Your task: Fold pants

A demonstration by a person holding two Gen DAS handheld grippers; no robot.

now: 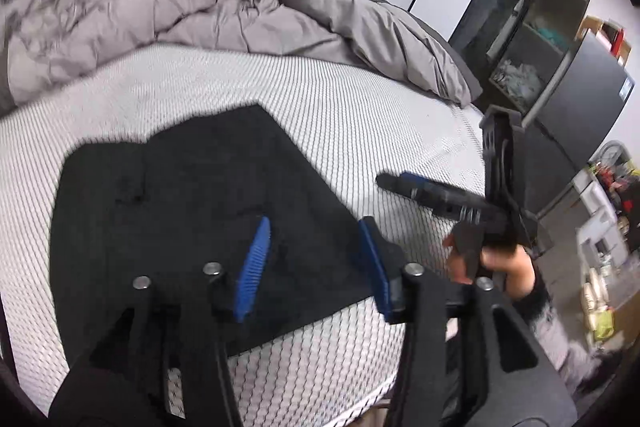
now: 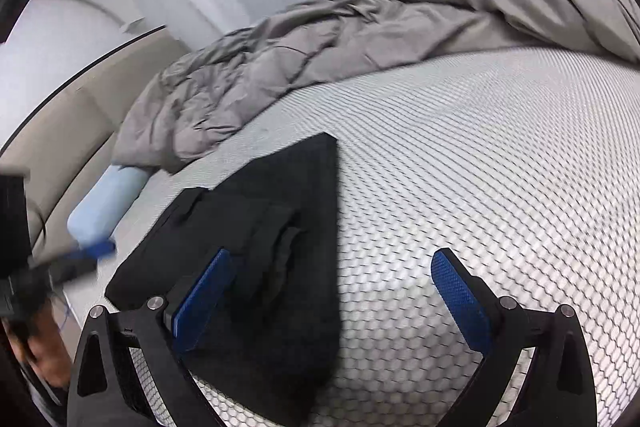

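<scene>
Black pants [image 1: 192, 195] lie folded into a flat packet on the white honeycomb mattress [image 1: 328, 107]. In the right wrist view the pants [image 2: 276, 227] show folded layers stacked near the mattress's near edge. My left gripper [image 1: 316, 259] is open and empty, hovering above the packet's right edge. My right gripper [image 2: 332, 287] is open and empty, above the packet's right side; its left finger is over the cloth and its right finger over bare mattress. The right gripper also shows in the left wrist view [image 1: 404, 183], held by a hand to the right of the pants.
A crumpled grey duvet [image 1: 168, 3] is bunched at the far side of the mattress. A light blue pillow [image 2: 106, 203] lies at the left by a beige headboard [image 2: 72, 135]. Dark shelving [image 1: 532, 39] and cluttered storage [image 1: 604, 227] stand beyond the bed's right edge.
</scene>
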